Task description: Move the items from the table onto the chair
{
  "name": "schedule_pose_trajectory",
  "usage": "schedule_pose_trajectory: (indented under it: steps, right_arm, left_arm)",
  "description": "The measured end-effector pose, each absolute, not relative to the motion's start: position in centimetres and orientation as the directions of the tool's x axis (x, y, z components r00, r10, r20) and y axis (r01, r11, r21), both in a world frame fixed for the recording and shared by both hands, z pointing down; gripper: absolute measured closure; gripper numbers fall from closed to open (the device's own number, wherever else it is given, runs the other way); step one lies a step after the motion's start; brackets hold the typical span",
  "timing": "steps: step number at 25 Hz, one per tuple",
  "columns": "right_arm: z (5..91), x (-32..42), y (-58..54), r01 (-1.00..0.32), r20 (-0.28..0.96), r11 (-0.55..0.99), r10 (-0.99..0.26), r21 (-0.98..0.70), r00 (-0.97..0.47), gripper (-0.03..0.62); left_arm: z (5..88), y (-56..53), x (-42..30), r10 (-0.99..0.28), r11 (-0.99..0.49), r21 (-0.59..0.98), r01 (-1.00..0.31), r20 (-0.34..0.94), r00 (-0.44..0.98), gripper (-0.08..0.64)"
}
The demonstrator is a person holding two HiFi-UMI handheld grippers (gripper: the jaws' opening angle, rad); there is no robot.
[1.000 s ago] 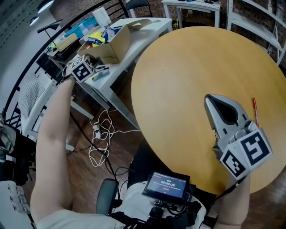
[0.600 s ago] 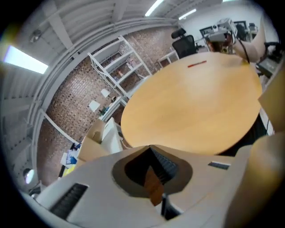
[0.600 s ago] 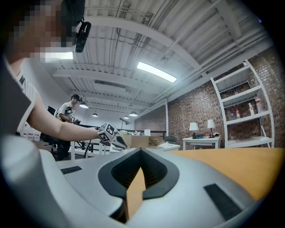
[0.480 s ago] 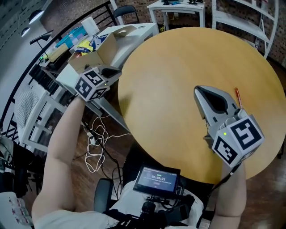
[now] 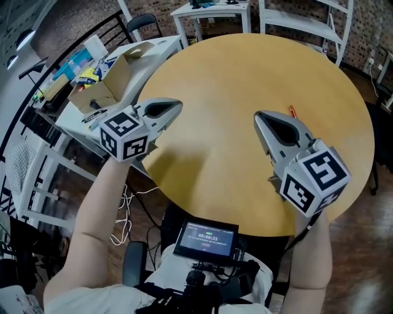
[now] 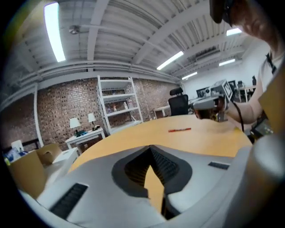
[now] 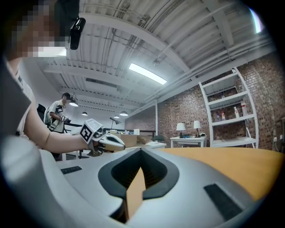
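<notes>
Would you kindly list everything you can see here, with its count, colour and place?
table: one, light wood, round, centre.
pen: one, red, on the table, just beyond the right tongs.
desk: one, white, left of the table, cluttered.
box: one, brown cardboard, open, on the desk.
chair: one, black, beyond the desk.
small table: one, white, at the far side.
shelves: one unit, white, far right.
screen: one, black, at the person's chest.
left tongs: grey, shut, empty, over the table's left edge.
right tongs: grey, shut, empty, over the table's right half.
</notes>
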State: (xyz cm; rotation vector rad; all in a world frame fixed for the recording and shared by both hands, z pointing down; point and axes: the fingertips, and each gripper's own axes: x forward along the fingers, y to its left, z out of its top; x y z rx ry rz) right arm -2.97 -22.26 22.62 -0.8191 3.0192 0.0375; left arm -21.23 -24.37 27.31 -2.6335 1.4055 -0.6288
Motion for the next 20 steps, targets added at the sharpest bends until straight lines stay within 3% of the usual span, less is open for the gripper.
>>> schedule_pose_trajectory:
  steps: [10,20]
  right_arm:
    - [23.3,4.0,-23.4,-0.616,0.004,0.788,-0.616,0.003,-0.788,0.589]
    - [24.3,9.0,-23.5,-0.681,0.028,0.731,-0.680,-0.035,-0.732,0.589]
  left_arm:
    - [23.9,-24.9,-8.9,-0.712,-0.703,-0.110,-0.703,0.101,0.695,0.545]
    - [23.9,-24.4,-1.5,-0.630,-0.777,-0.064,-0.627,0.048,0.775,0.545]
